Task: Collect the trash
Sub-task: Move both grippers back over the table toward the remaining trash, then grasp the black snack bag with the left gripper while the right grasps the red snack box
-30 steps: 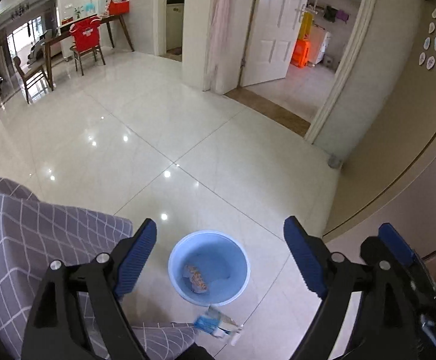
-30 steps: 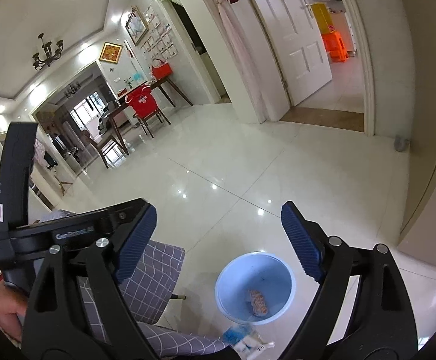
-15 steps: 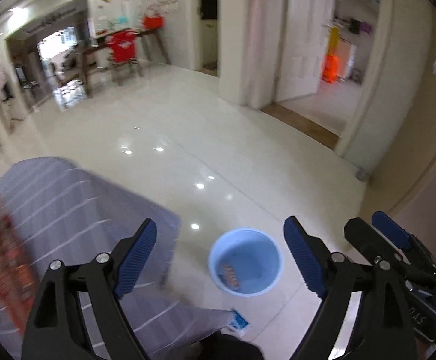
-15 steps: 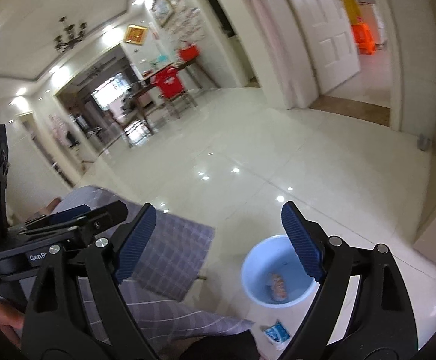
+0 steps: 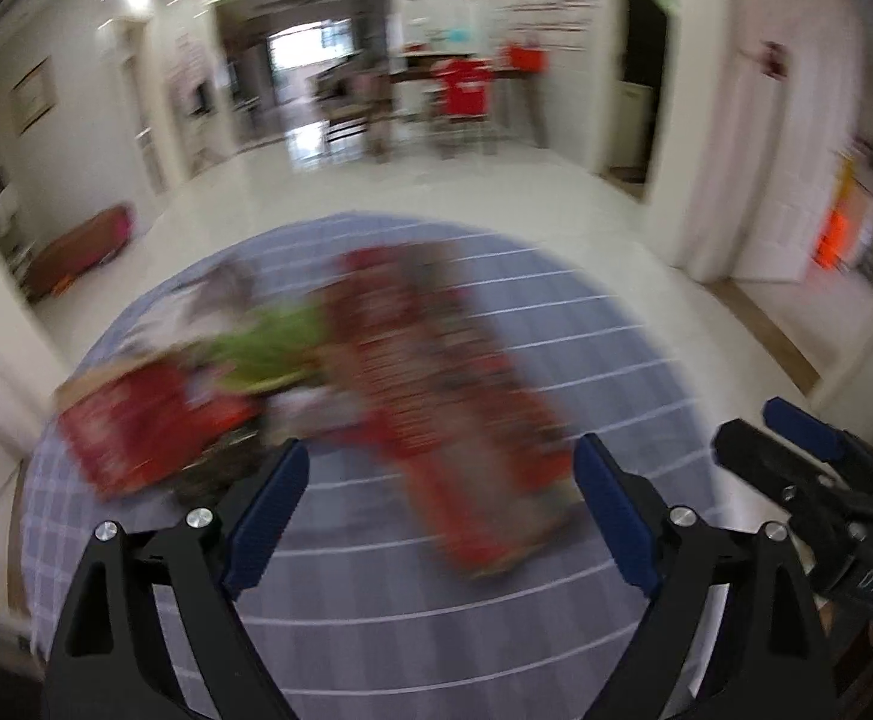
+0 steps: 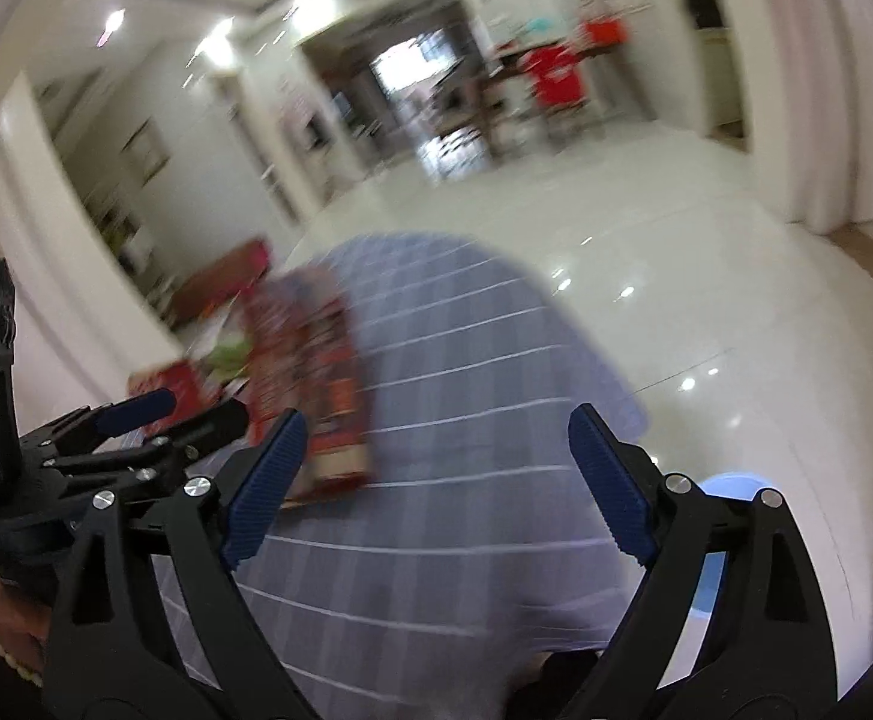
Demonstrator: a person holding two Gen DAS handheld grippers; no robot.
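A table under a grey checked cloth [image 5: 436,600] carries blurred trash: a long red packet [image 5: 454,396], a flat red packet [image 5: 136,426] and a green wrapper [image 5: 268,348]. My left gripper [image 5: 439,450] hovers above the cloth just short of the long red packet, its jaws opening with nothing between them. The right gripper [image 6: 436,420] is over the cloth [image 6: 466,420], to the right of the long red packet [image 6: 316,384]; its jaws are opening too, and empty. A light blue bin [image 6: 730,486] peeks out on the floor behind its right finger.
Glossy white floor tiles [image 6: 706,300] surround the table. A dining table with a red-covered chair [image 5: 463,90] stands far back. A reddish-brown object [image 5: 82,252] lies by the left wall. An orange stool [image 5: 835,240] shows through a doorway on the right.
Both views have swung left, away from the blue bin on the floor and onto the clothed table with its wrappers. The bin has left the left wrist view.
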